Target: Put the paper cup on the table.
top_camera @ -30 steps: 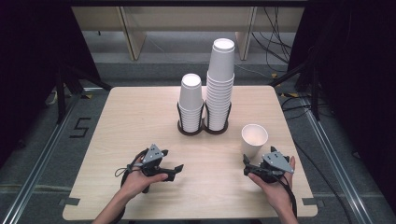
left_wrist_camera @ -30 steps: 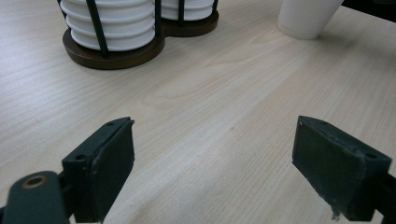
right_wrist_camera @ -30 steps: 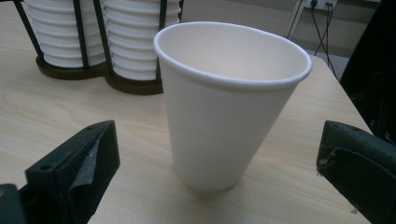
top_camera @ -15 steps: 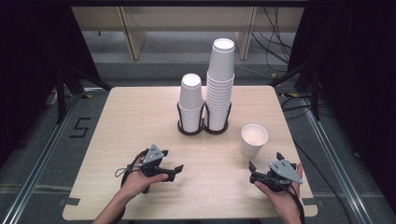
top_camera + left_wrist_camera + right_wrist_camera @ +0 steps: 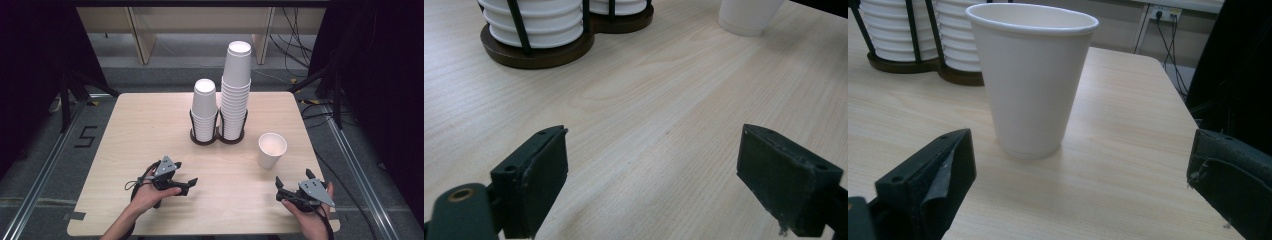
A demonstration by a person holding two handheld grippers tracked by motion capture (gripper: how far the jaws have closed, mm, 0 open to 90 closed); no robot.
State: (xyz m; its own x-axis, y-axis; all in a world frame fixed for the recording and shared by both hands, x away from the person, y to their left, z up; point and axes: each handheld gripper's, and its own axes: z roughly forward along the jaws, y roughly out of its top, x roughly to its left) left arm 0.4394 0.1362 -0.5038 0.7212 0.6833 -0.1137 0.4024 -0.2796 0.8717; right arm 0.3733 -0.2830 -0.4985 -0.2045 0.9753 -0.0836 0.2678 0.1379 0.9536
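Observation:
A single white paper cup (image 5: 272, 149) stands upright on the right side of the wooden table (image 5: 140, 125). My right gripper (image 5: 294, 177) lies near the front edge just short of it, open and empty. In the right gripper view the cup (image 5: 1030, 80) stands ahead of the gripper (image 5: 1078, 185), apart from both jaws. My left gripper (image 5: 186, 173) rests at the front left, pointing right. In its own view that gripper (image 5: 651, 170) is open with only bare wood between the pads.
A dark two-ring holder (image 5: 217, 137) at the table's middle carries a short cup stack (image 5: 205, 107) and a taller one (image 5: 236, 90). The holder (image 5: 541, 52) and the lone cup's base (image 5: 749, 17) lie ahead of the left gripper. Cables trail on the floor at the right.
My right gripper has drawn back from the cup toward the table's front edge and slightly right. The left gripper and the cup have stayed put.

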